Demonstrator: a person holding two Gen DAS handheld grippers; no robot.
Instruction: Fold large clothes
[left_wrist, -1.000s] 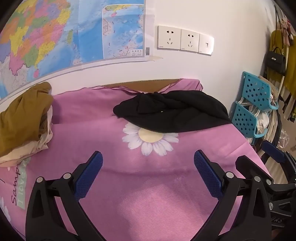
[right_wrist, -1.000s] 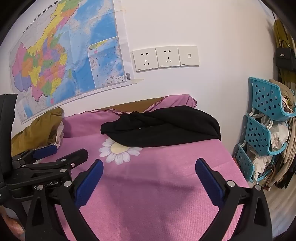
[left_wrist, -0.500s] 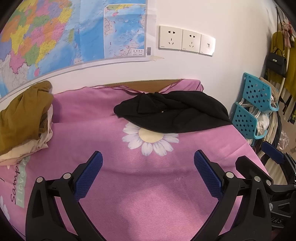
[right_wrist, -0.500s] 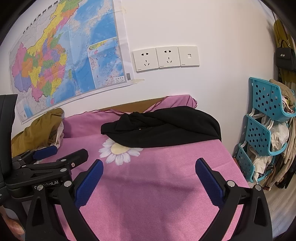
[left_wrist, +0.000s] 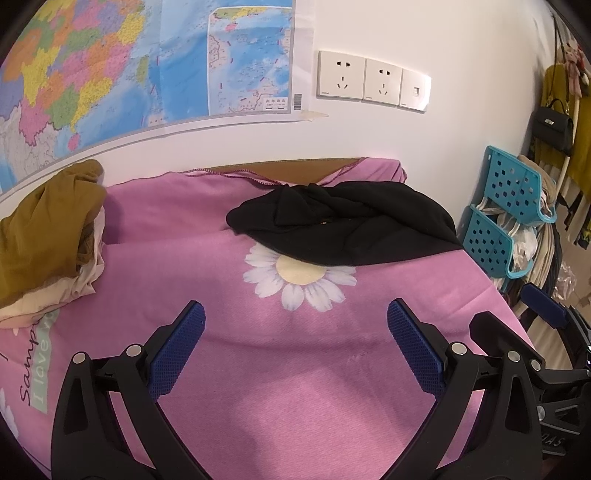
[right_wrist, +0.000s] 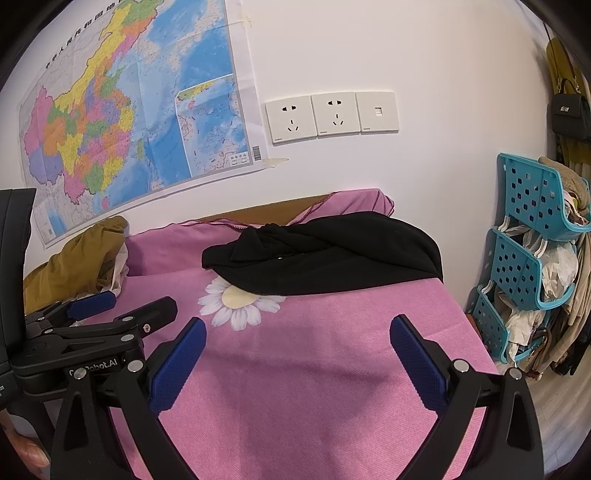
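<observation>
A crumpled black garment lies at the far right of the pink flowered sheet, partly over the daisy print; it also shows in the right wrist view. My left gripper is open and empty, held above the sheet well short of the garment. My right gripper is open and empty too, beside the left one, which shows at the left of the right wrist view. Both sets of blue pads are spread wide.
A heap of mustard and cream clothes sits at the far left by the wall. A map and wall sockets hang behind. Teal stacked baskets with clothes stand off the right edge.
Both grippers have crept very slightly forward toward the black garment; jaws stay open. Nothing else has moved.
</observation>
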